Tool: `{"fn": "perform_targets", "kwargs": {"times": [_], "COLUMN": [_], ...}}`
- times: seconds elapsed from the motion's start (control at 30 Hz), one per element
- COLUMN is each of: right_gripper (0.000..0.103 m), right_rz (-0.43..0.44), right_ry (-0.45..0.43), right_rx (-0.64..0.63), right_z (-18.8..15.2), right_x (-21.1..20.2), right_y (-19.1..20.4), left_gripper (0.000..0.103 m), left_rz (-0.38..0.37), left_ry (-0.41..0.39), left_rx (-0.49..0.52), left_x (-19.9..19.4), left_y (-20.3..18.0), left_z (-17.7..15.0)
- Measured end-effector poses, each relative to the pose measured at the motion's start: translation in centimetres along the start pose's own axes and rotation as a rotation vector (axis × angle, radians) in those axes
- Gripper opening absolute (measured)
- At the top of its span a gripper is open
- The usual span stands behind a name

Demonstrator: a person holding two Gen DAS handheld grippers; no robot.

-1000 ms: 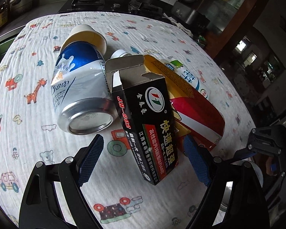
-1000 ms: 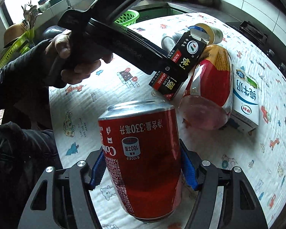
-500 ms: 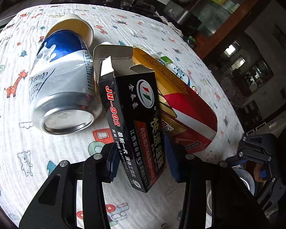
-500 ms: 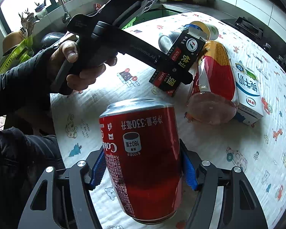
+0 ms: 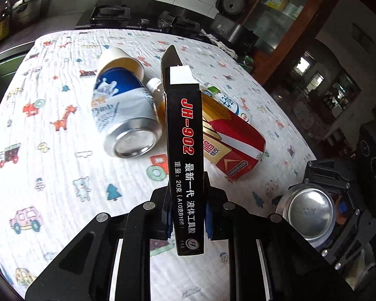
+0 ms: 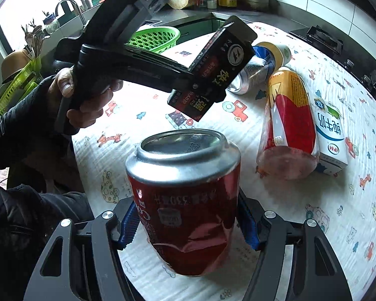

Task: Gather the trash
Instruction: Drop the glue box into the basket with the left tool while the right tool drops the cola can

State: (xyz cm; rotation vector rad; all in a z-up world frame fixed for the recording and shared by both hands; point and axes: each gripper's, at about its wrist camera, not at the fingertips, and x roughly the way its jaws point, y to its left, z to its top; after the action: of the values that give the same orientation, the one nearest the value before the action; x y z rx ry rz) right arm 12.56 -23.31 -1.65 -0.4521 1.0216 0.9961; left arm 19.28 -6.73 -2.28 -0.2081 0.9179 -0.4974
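My left gripper (image 5: 186, 213) is shut on a black glue box (image 5: 185, 150) marked JH-902 and holds it off the table; the box also shows in the right wrist view (image 6: 213, 70). My right gripper (image 6: 188, 223) is shut on a dented red cola can (image 6: 185, 200), which shows in the left wrist view by its silver end (image 5: 307, 215). On the table lie a blue and white can (image 5: 122, 115), a red and gold bottle (image 5: 233, 140) and a white milk carton (image 6: 329, 135).
The table has a white cloth with cartoon prints (image 5: 50, 163). A paper cup (image 5: 117, 59) lies behind the blue can. A green basket (image 6: 154, 37) stands past the table's far edge. A stove (image 5: 110, 12) and a rice cooker (image 5: 231, 2) stand beyond.
My left gripper closed on the black box, lifted it off the table and turned it edge-on. The red can in my right gripper now looks dented and tilted.
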Motion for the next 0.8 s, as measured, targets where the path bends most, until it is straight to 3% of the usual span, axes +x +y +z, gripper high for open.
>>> {"fn": "perform_targets", "kwargs": {"times": [0.13, 0.4, 0.6, 0.8], "right_gripper": [0.064, 0.064, 0.064, 0.064], "right_rz": [0.005, 0.037, 0.072, 0.12], "right_ry": [-0.015, -0.057, -0.104, -0.154], "right_rx": [0.005, 0.005, 0.021, 0.06], "right_z": [2.1, 8.3, 13.9, 19.7], "right_x": [0.4, 1.9, 3.8, 6.3], "right_y": [1.4, 4.1, 5.6, 6.0], "left_gripper": [0.018, 0.018, 0.018, 0.019], "left_rz": [0.073, 0.321, 0.462, 0.534], "left_ry": [-0.049, -0.13, -0.101, -0.039], "left_rx": [0.004, -0.053, -0.178, -0.276], "left_x": [-4.0, -12.4, -15.8, -16.4], "left_y": [1.8, 9.7, 18.2, 24.8], "left_z": [-0.3, -0.8, -1.9, -3.8]}}
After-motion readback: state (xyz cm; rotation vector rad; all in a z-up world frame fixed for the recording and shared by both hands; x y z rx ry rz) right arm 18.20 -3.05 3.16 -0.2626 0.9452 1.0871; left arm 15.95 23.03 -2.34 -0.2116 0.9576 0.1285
